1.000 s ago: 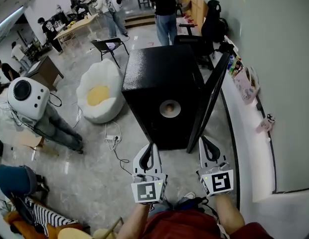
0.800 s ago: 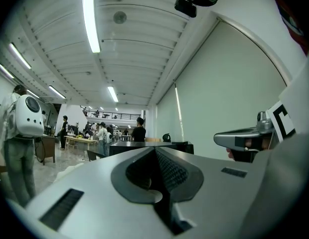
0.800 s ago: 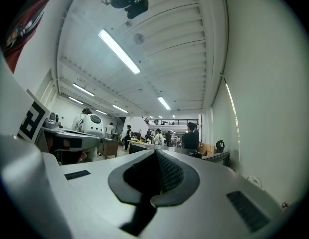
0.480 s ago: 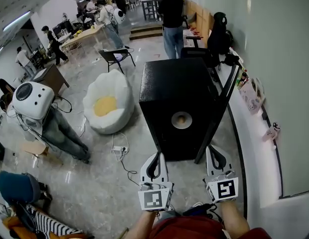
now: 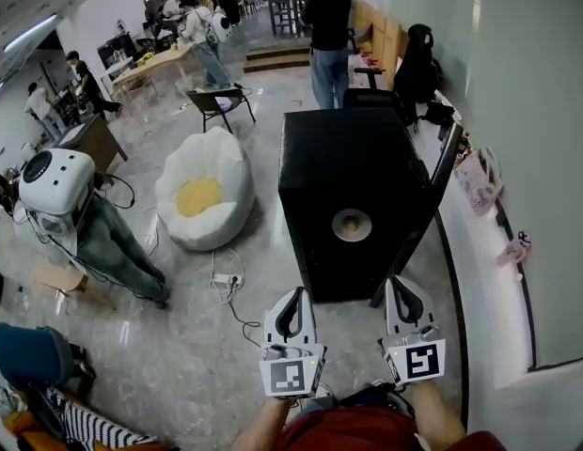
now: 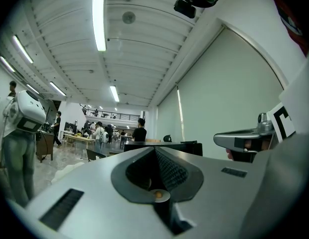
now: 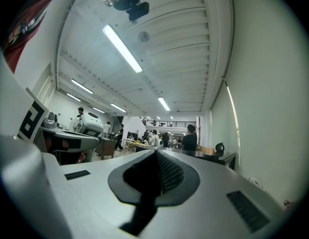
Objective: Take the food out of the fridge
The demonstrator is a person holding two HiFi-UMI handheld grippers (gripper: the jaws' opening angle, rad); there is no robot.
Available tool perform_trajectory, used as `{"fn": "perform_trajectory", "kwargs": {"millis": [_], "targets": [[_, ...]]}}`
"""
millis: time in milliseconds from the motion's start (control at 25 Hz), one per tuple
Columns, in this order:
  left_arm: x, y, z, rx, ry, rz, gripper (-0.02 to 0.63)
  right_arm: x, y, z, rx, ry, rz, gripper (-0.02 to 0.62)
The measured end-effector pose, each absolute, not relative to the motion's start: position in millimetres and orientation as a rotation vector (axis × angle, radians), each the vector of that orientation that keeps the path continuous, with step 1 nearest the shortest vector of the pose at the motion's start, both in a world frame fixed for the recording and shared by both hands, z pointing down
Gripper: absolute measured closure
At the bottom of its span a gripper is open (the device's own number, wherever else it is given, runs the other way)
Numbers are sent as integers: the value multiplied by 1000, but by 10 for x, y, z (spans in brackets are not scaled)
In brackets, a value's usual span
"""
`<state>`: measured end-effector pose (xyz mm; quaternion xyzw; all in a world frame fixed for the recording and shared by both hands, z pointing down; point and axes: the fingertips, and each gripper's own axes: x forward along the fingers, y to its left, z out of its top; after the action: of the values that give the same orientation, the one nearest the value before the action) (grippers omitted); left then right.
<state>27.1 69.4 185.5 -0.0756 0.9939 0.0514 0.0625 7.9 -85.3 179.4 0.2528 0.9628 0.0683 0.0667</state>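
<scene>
Both closed and empty, the left tongs (image 5: 293,294) and right tongs (image 5: 396,282) face the black fridge (image 5: 353,158), its door (image 5: 437,175) nearer the right.

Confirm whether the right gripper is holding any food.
No. In the right gripper view, the right gripper has its jaws closed against each other with nothing between them.

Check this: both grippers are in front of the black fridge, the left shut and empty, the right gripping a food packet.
Wrong on the right gripper: the right gripper view shows its jaws together with nothing between them. The left gripper is shut and empty, both before the black fridge.
</scene>
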Motion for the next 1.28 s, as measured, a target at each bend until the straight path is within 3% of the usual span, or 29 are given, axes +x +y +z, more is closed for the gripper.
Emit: {"fn": "perform_trajectory", "kwargs": {"millis": [280,840,1040,1280], "targets": [[165,780,2164,-227,3058,117,592,3,-786,1978,758,2912,216,574],[-636,307,2161,-159,3047,113,592,-828,-1240,2100,844,2907,203,574],[-837,51,2235,-160,3095,-8,592,-1034,-1473,1990,833,2882,50,574],[-988,-43,2247,-169,3065,-21,592,-1199,-1510,2156,911,2886,140,574]]}}
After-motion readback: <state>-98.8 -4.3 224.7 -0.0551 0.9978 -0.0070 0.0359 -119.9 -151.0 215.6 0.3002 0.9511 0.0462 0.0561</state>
